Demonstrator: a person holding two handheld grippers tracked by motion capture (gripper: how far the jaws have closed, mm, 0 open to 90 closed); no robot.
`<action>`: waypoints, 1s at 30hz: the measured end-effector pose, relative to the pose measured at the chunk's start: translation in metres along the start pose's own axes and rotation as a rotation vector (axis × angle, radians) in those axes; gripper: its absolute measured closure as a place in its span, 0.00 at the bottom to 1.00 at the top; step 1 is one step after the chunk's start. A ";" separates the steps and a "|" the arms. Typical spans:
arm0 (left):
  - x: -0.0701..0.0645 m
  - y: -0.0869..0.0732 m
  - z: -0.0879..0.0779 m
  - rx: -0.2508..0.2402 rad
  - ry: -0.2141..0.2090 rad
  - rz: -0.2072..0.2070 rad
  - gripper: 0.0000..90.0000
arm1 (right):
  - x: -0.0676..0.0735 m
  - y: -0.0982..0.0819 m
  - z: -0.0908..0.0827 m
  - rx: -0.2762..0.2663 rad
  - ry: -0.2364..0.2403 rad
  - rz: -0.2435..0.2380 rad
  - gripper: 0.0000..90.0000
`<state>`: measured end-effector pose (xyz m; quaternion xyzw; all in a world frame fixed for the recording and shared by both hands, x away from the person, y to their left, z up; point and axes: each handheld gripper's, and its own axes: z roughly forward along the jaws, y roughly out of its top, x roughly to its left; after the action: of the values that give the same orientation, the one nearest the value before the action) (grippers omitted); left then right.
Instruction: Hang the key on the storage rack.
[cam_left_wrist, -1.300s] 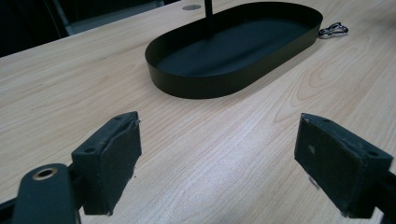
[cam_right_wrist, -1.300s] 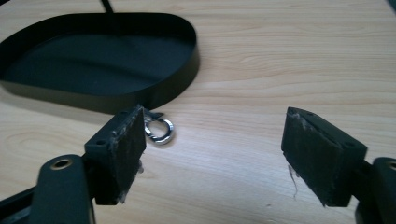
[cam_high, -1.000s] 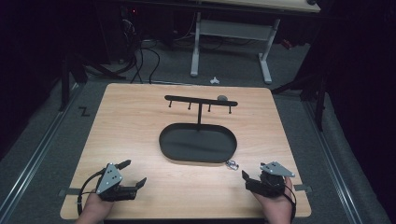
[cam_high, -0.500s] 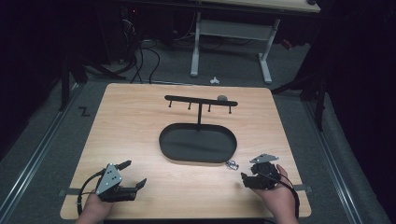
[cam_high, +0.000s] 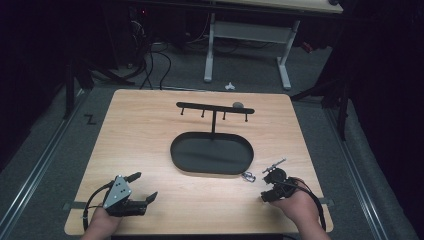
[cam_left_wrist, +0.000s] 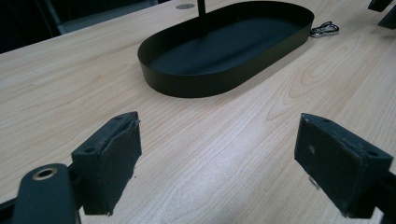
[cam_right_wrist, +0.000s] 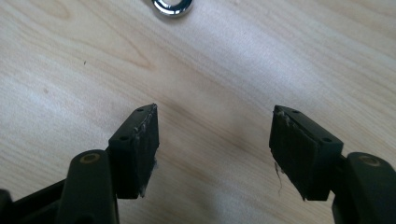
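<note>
A small metal clip with a ring (cam_high: 248, 176) lies on the wooden table (cam_high: 150, 130) just off the right end of a black oval tray (cam_high: 210, 155). My right gripper (cam_high: 265, 186) hovers right of the clip, tipped down at the wood. Its jaws have just been closing a little and stand open, nothing between them. In the right gripper view the ring (cam_right_wrist: 173, 5) sits at the top edge, beyond the right gripper (cam_right_wrist: 215, 121). My left gripper (cam_high: 144, 186) rests open at the front left. In the left gripper view the left gripper (cam_left_wrist: 219, 126) faces the tray (cam_left_wrist: 224, 46) and the clip (cam_left_wrist: 325, 29).
A black rack with several hooks (cam_high: 215, 107) rises from the tray's far side, with a small grey thing (cam_high: 238, 105) on its bar. Bare wood lies around the tray. A white desk frame (cam_high: 245, 45) and cables stand on the floor beyond the table.
My right gripper has moved left toward the clip and tipped its nose down, with its grey plate now on edge. The left gripper has stayed put.
</note>
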<state>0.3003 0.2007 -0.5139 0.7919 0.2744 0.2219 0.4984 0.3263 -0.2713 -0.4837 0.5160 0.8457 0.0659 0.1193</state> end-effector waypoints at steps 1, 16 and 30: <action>0.000 0.000 0.000 0.004 -0.002 0.001 0.17 | 0.000 0.001 0.000 0.020 0.001 -0.005 0.36; -0.001 0.000 0.002 0.011 -0.007 0.002 0.17 | 0.009 0.038 -0.001 0.052 0.005 -0.113 0.51; -0.001 -0.001 0.002 0.017 -0.009 0.002 0.17 | 0.009 0.079 0.019 0.055 0.086 -0.106 0.54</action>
<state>0.3009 0.1994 -0.5153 0.7975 0.2732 0.2164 0.4924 0.3954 -0.2273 -0.4845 0.4703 0.8776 0.0581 0.0722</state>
